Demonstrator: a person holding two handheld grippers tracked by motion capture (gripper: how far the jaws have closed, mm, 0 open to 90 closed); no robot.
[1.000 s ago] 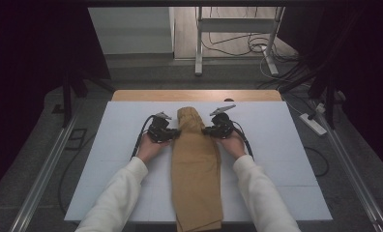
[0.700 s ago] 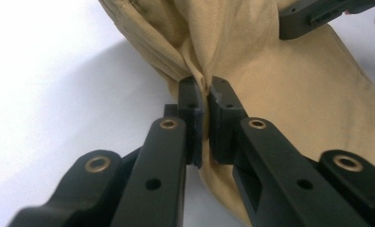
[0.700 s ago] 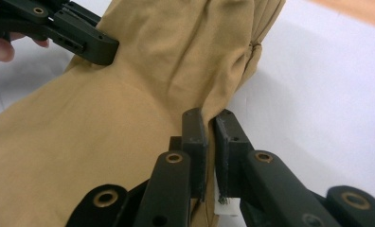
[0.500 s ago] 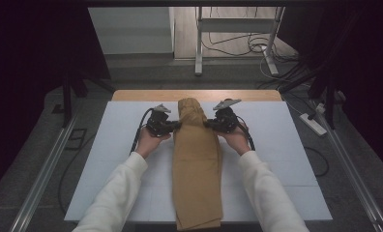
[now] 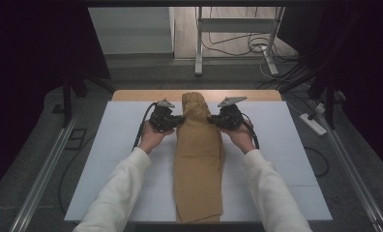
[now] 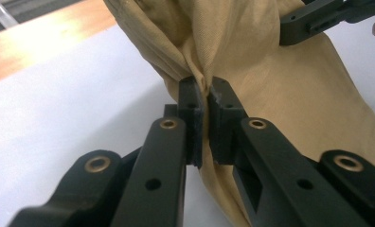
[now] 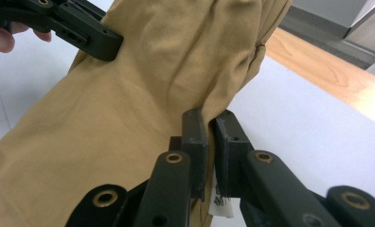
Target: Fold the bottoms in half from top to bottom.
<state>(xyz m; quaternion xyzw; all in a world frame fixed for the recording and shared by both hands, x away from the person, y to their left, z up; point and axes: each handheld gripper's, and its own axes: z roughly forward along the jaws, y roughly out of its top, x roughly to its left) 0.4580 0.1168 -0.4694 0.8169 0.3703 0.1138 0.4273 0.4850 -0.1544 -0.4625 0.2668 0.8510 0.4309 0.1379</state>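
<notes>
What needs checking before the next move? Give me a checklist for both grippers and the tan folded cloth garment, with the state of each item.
1. Left gripper clamped on the edge of the tan folded cloth garment: ok, fabric is pinched between its pads.
2. Right gripper clamped on the opposite edge: ok, fabric and a small white label sit between its pads.
3. Both grips level with each other: ok, in the high view they flank the garment's far end at matching height.
4. Far end lifted off the white table mat: ok, it bunches up between the grippers.
5. Near end still lying flat: ok.
6. How many fabric layers each grip has caught: cannot tell.
</notes>
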